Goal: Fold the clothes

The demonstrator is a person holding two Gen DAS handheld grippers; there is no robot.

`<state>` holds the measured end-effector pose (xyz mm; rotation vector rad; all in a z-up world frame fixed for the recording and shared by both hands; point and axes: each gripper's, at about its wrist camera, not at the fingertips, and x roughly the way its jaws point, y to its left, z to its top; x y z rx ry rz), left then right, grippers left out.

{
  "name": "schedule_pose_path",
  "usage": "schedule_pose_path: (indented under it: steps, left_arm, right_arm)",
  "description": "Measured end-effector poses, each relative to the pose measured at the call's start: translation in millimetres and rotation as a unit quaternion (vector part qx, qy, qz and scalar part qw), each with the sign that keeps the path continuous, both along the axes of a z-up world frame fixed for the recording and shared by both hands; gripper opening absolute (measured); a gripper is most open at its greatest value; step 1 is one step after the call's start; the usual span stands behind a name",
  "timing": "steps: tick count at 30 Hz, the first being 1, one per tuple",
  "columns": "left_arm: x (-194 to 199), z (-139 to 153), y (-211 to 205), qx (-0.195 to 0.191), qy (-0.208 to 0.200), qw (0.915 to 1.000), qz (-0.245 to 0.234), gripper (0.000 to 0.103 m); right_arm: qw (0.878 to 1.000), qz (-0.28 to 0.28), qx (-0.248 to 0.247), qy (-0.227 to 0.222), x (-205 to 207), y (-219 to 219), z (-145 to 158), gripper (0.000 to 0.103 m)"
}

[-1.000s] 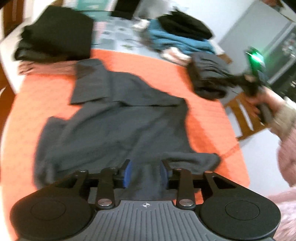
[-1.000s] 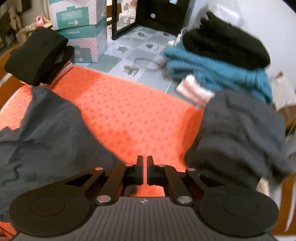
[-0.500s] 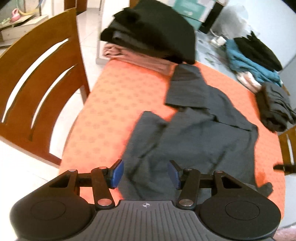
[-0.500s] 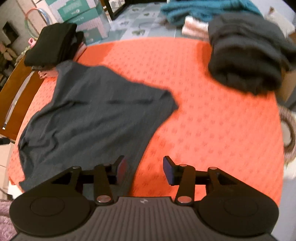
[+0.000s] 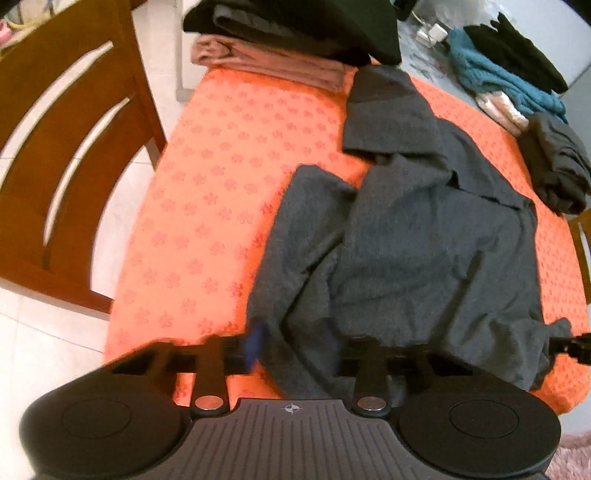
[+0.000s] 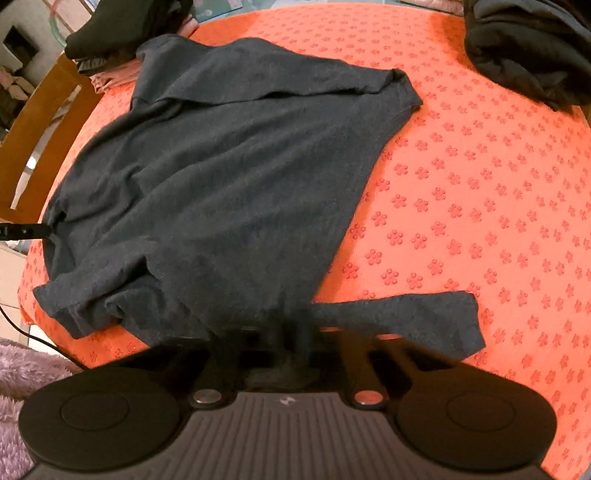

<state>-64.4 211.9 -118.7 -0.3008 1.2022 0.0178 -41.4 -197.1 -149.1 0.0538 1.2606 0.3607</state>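
- Dark grey shirt (image 5: 413,243) (image 6: 229,177): spread rumpled across the near half of the counter, one sleeve (image 5: 384,110) reaching toward the far stacks, another sleeve (image 6: 406,321) lying flat to the right along the near edge.
- Counter (image 5: 229,177) (image 6: 480,192): covered in an orange cloth with a small flower print.
- Left gripper (image 5: 295,350): at the shirt's near hem on its left side; jaws blurred and drawn in close, with grey fabric between them.
- Right gripper (image 6: 284,332): at the near hem beside the flat sleeve; jaws brought together on a bunch of the shirt's fabric.
- Black folded stack (image 5: 303,26): far edge of the counter, resting on a pink folded garment (image 5: 273,61).
- Dark folded bundle (image 5: 557,170) (image 6: 532,48): far right of the counter, apart from the shirt.
- Teal and black clothes (image 5: 506,77): heaped beyond the counter.
- Wooden chair (image 5: 62,147): just beside the counter's left side.
- Pink fluffy sleeve (image 6: 22,376): lower left corner of the right wrist view.
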Motion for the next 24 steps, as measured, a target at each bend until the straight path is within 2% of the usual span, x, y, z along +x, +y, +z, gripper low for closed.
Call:
schedule_pose_path:
  steps: [1, 3, 8, 11, 14, 17, 19, 21, 24]
  left_arm:
    - [1, 0, -1, 0.001, 0.002, 1.0, -0.002, 0.004]
    - [3, 6, -3, 0.002, -0.003, 1.0, -0.004, 0.004]
    - [5, 36, -6, -0.034, -0.03, 0.999, 0.007, 0.003]
    - [1, 56, -15, -0.062, -0.044, 0.997, -0.011, 0.003]
    - [-6, 67, -32, -0.075, -0.043, 0.9955, -0.04, 0.003]
    - [-16, 64, -50, -0.084, -0.025, 0.9937, -0.07, 0.003]
    - [-23, 54, -63, -0.084, -0.008, 0.9921, -0.093, 0.004]
    - [-31, 43, -75, -0.067, 0.007, 0.9914, -0.112, 0.005]
    - [-35, 39, -77, -0.032, 0.012, 0.9935, -0.109, 0.011]
  right_arm:
    - [1.0, -0.006, -0.005, -0.009, 0, -4, 6, 0.003]
    - [0.999, -0.017, -0.014, -0.028, 1, -12, 18, 0.003]
    - [0.995, -0.062, -0.038, -0.074, 5, -49, 63, 0.003]
    - [0.99, -0.083, -0.071, -0.092, 1, -76, 90, 0.003]
    - [0.985, -0.097, -0.103, -0.098, -6, -100, 108, 0.003]
    - [0.983, -0.108, -0.128, -0.076, -16, -122, 106, 0.003]
    - [0.983, -0.113, -0.135, -0.049, -23, -133, 95, 0.003]
    - [0.984, -0.11, -0.141, -0.023, -30, -140, 79, 0.003]
    - [0.985, -0.102, -0.136, 0.009, -34, -142, 60, 0.003]
